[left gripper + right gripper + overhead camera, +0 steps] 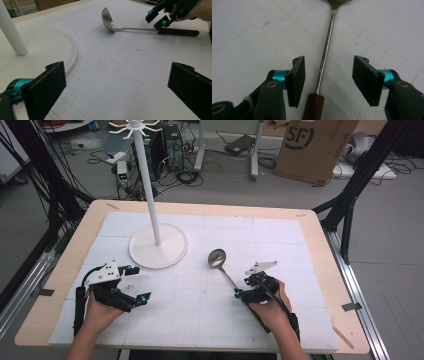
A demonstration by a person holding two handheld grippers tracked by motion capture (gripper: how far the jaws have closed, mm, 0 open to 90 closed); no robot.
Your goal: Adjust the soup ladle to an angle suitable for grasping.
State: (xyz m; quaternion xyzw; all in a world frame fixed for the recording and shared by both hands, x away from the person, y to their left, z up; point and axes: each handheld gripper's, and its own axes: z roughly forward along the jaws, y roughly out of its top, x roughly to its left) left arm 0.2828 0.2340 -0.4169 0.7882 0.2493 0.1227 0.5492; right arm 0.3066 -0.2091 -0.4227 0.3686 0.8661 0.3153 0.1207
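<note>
Ladle (pixel 220 263) lay flat on the desk (pixel 320 250), just right of the white stand's round base (pixel 158 251), bowl toward the far edge and its long axis running back toward me and slightly to the right, ending in a dark wooden handle (pixel 178 32). That axis was what the coming move turned on: seen along my right gripper (pixel 328 80), the thin steel shaft (pixel 325 53) ran straight up between the two jaws, nearly in line with them, and the joint where steel meets wood sat just inside the gap.

My right gripper (pixel 250 291) was partly closed but not yet pressing; bare foam showed on both sides of the shaft, which lay nearer the left-hand pad (pixel 298 80) than the other pad (pixel 365 80). So nothing was grasped yet. My right hand (pixel 272 307) was plainly the nearer one, reaching forward low over the handle with the gripper tipped down toward the desk.

My left gripper (pixel 131 284) was released, jaws wide with nothing between them, resting well left of the ladle and close in front of the stand's base, left hand (pixel 102 312) low on the desk. I judged that squeezing the right jaws shut here would catch the shaft at the handle joint.
</note>
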